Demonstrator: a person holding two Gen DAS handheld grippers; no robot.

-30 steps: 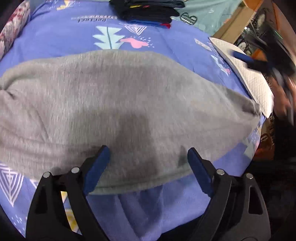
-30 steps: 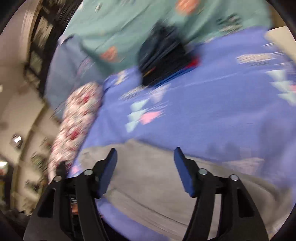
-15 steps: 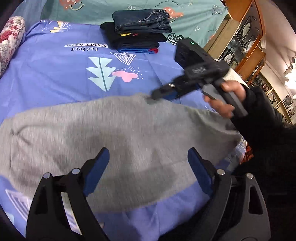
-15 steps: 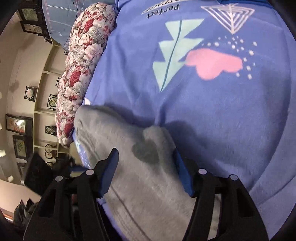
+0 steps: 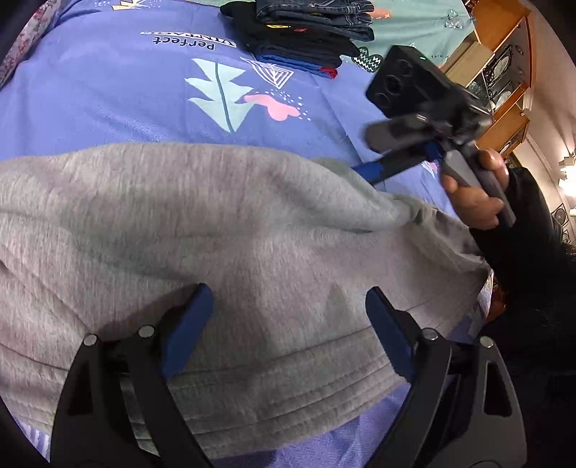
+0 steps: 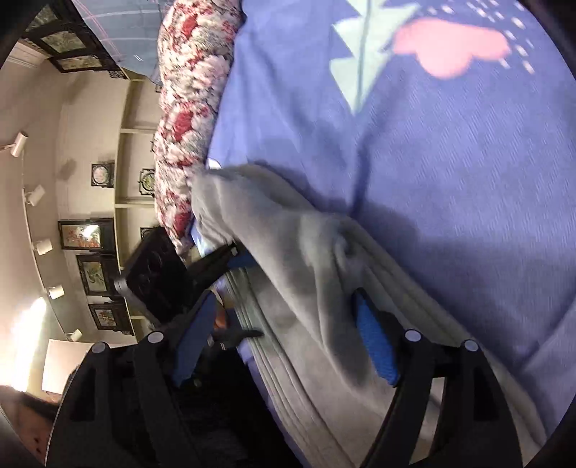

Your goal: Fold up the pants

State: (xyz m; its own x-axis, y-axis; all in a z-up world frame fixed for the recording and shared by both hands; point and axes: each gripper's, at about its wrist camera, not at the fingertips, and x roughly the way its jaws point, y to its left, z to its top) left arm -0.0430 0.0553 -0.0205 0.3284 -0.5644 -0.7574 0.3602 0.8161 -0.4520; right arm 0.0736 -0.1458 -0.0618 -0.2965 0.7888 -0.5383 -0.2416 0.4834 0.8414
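The grey pants [image 5: 223, 230] lay spread across the near edge of the bed, on the blue printed bedsheet [image 5: 108, 97], their ribbed waistband running along that edge. The left gripper [image 5: 288, 324] hovered low over the waistband with its blue fingers spread wide, holding nothing. The right gripper [image 6: 284, 324] was at the far edge of the pants, its fingers parted with a raised fold of grey cloth between them; I could not tell whether they pinched it. A stack of folded dark clothes [image 5: 306, 32] sat near the far edge of the bed. A floral pillow [image 6: 194, 93] lay along the bed's side edge.
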